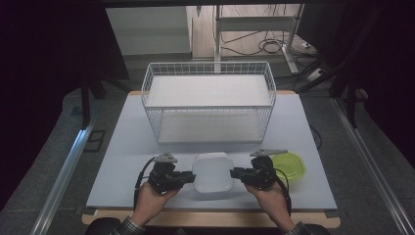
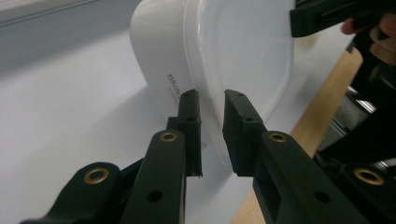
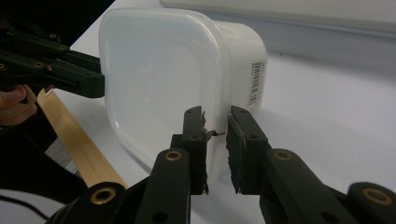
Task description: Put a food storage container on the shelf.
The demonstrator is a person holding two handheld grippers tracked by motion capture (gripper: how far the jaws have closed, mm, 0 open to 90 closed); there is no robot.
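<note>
Black jaws of the left gripper [image 2: 212, 116] stand narrowly parted, pinching the thin rim of the white tub [image 2: 224, 56] between the pads. Across the tub, the right gripper [image 3: 215, 130] clamps the opposite rim the same way, jaws nearly closed on the lip. Each hand [image 1: 149, 198] holds its gripper level, so the tub [image 1: 213, 171] sits between the two, gripped at both side edges. It lies near the table's front edge [image 1: 210, 218], in front of the wire basket [image 1: 209, 100]. Just right of the tub, behind the right gripper [image 1: 236, 172], lies a green lid [image 1: 291, 164].
</note>
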